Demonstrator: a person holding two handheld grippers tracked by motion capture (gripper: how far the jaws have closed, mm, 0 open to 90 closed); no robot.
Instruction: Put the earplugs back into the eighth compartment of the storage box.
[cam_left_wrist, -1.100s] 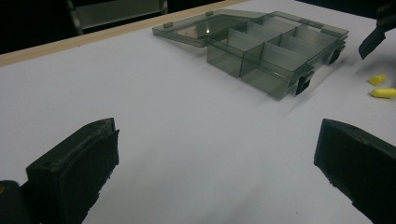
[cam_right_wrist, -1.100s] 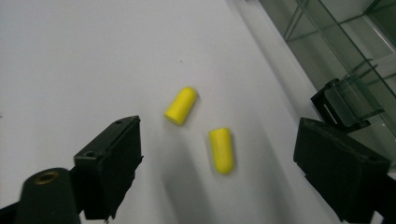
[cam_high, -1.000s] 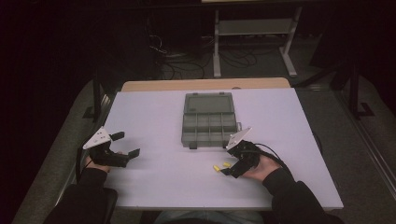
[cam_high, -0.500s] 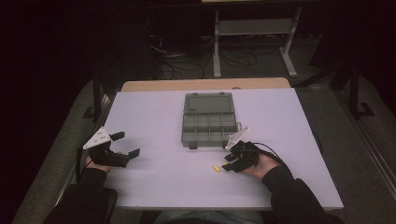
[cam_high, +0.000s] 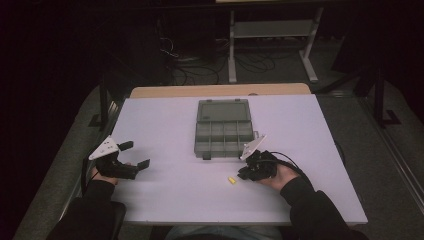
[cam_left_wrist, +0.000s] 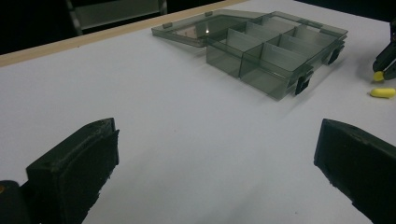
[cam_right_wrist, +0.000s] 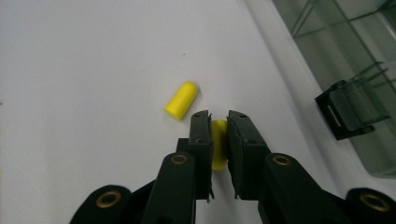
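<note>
My right gripper (cam_right_wrist: 218, 121) is shut on a small yellow foam plug (cam_right_wrist: 218, 140), low over the white table. Its jaws have just been closing, with that plug between them. A second yellow plug (cam_right_wrist: 181, 100) lies loose on the table just beyond the fingertips, also seen in the high view (cam_high: 231, 180). In the high view the right gripper (cam_high: 243, 175) sits in front of an open grey compartment box (cam_high: 223, 127). My left gripper (cam_high: 136, 154) rests at the table's left, open and holding nothing, its jaws (cam_left_wrist: 217, 140) wide apart.
The box (cam_left_wrist: 275, 46) has its clear lid folded back and several compartments. One of its black latches (cam_right_wrist: 348, 112) is close to my right gripper. A wooden strip (cam_high: 220, 90) runs along the table's far edge, with a metal stand (cam_high: 270, 35) behind it.
The right gripper's jaws have closed onto one yellow plug. Both hands stayed where they were, and the left gripper is unchanged.
</note>
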